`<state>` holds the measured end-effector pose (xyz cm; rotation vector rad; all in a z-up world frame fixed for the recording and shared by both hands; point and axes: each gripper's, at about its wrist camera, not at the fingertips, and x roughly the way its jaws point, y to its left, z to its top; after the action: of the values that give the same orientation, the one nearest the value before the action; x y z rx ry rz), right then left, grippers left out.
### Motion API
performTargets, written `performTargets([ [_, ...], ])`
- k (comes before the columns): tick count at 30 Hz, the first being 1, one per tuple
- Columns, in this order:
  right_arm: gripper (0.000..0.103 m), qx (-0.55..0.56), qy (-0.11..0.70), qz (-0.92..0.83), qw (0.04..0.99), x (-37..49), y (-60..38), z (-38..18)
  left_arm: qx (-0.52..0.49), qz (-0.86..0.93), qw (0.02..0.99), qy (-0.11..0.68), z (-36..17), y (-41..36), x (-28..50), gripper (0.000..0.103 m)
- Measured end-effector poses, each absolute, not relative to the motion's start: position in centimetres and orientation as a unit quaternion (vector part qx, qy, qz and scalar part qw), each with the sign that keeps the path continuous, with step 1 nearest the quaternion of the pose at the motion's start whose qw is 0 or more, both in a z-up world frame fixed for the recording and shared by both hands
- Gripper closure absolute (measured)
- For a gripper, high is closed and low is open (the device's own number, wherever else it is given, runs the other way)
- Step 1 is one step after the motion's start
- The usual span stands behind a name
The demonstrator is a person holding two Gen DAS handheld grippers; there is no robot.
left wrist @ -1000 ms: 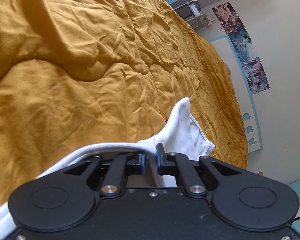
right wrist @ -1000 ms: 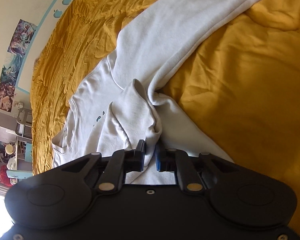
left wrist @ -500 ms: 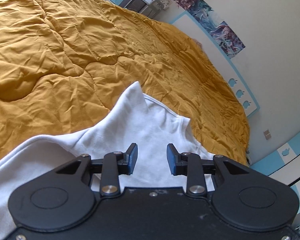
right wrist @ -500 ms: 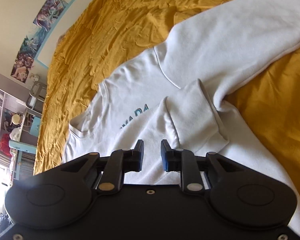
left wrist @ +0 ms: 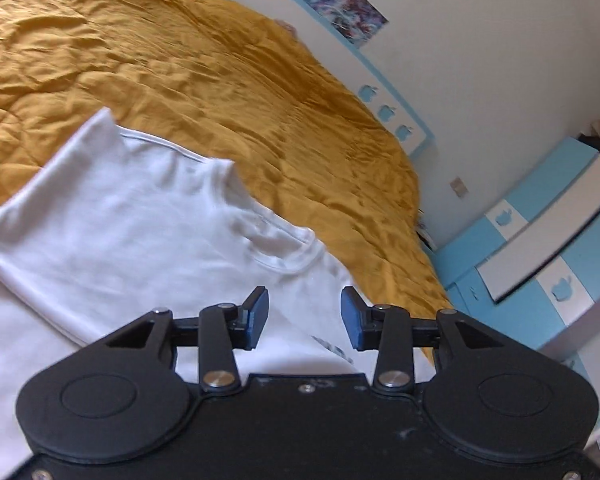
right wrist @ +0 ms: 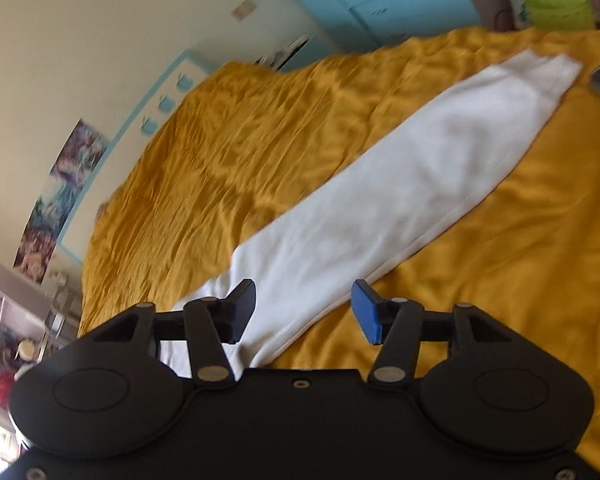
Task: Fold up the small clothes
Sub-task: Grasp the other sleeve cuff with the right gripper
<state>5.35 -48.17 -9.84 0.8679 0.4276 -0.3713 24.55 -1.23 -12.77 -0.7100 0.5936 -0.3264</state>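
Fingers of the left gripper [left wrist: 303, 318] and right gripper [right wrist: 303, 312] have just been opening, empty, above the white sweatshirt [left wrist: 140, 216] flat on the mustard quilt [left wrist: 220, 80]; beyond its sleeve [right wrist: 420, 184] sits a green bucket [right wrist: 558, 6].

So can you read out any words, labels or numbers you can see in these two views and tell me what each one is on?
No text can be read here.
White sweatshirt: a bit of dark print shows near the left gripper, too blurred and cut off to read.
Posters on the wall: pictures only, too blurred to tell any lettering.
Blue apple-shaped cutouts on the wall panel: shapes, not text.
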Motion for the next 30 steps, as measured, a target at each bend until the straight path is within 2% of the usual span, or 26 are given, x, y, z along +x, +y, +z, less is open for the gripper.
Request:
performTargets([
  [3,0.050,0.444,0.176,-0.243,0.845,2.6,-53.9,-10.3,-0.316,-0.225,0.866,0.315,-13.6,-7.3,24.2,0.060],
  [5,0.057,0.454,0.159,-0.289,0.828,0.9,-57.2,-10.6,-0.294,-0.242,0.860,0.339,-14.5,-10.5,23.9,0.060],
  [9,0.058,0.475,0.149,-0.326,0.804,-0.3,-61.7,-12.1,-0.253,-0.246,0.857,0.375,-16.5,-15.1,24.1,0.060],
  [12,0.059,0.514,0.154,-0.339,0.773,-0.1,-64.0,-13.5,-0.240,-0.242,0.852,0.398,-17.3,-16.7,24.8,0.060],
  [14,0.068,0.534,0.144,-0.347,0.757,0.1,-64.7,-14.3,-0.234,-0.244,0.849,0.406,-17.6,-17.3,25.1,0.060],
  [22,0.069,0.556,0.110,-0.348,0.747,2.5,-66.6,-15.1,-0.204,-0.238,0.851,0.421,-18.6,-19.1,25.1,0.059],
  [23,0.072,0.558,0.109,-0.348,0.746,2.7,-66.7,-15.1,-0.202,-0.237,0.851,0.422,-18.7,-19.2,25.2,0.058],
  [24,0.081,0.560,0.106,-0.348,0.745,2.7,-66.7,-15.2,-0.199,-0.236,0.851,0.425,-18.8,-19.3,25.2,0.057],
  [25,0.085,0.562,0.103,-0.346,0.744,2.6,-66.7,-15.3,-0.197,-0.237,0.851,0.425,-18.9,-19.4,25.3,0.057],
  [30,0.090,0.556,0.087,-0.342,0.753,2.0,-66.2,-14.4,-0.220,-0.247,0.845,0.421,-18.2,-18.7,25.4,0.057],
])
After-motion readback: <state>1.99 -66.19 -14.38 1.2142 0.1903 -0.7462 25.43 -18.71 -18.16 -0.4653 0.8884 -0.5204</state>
